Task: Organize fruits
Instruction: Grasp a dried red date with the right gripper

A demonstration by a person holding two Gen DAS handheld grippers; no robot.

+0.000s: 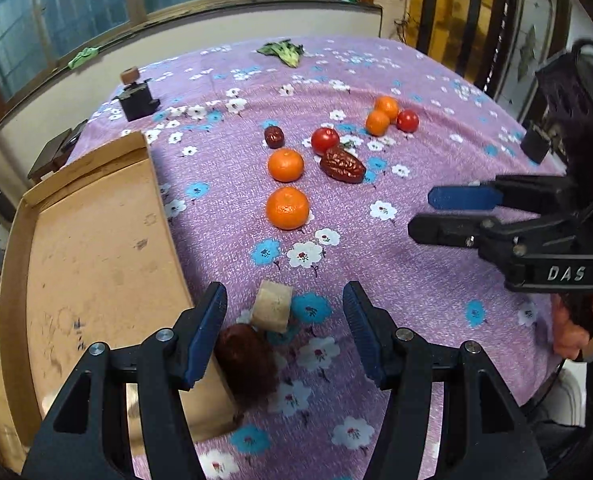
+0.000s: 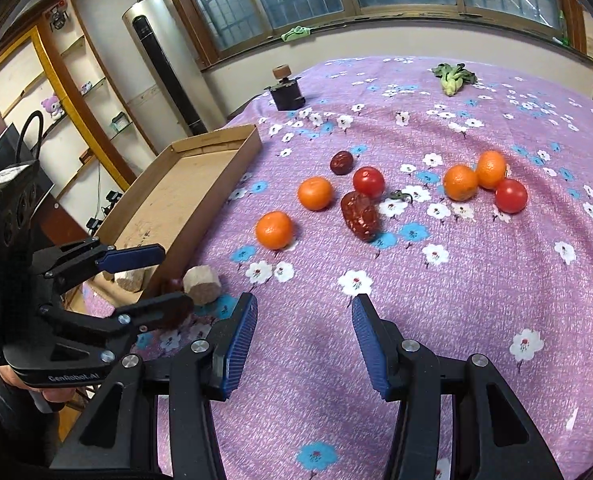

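Several tangerines, two tomatoes and two red dates lie on the purple flowered cloth: nearest tangerine [image 1: 287,208] [image 2: 274,230], a second tangerine [image 1: 285,165], a tomato [image 1: 325,140] [image 2: 368,182], a large date [image 1: 342,165] [image 2: 359,216], a small date [image 1: 274,137] [image 2: 341,162]. A cardboard tray [image 1: 96,248] [image 2: 184,184] lies at the left. My left gripper [image 1: 284,320] [image 2: 156,276] is open over a dark red fruit [image 1: 246,364] and a beige chunk [image 1: 272,306] [image 2: 202,284] beside the tray's wall. My right gripper [image 2: 304,332] [image 1: 420,212] is open and empty above the cloth.
A pair of tangerines [image 2: 474,176] and a second tomato [image 2: 510,196] lie further right. A green leafy vegetable [image 2: 452,78] lies at the far edge. A small black device [image 2: 286,92] stands at the far left corner. Another beige chunk [image 2: 130,278] lies in the tray.
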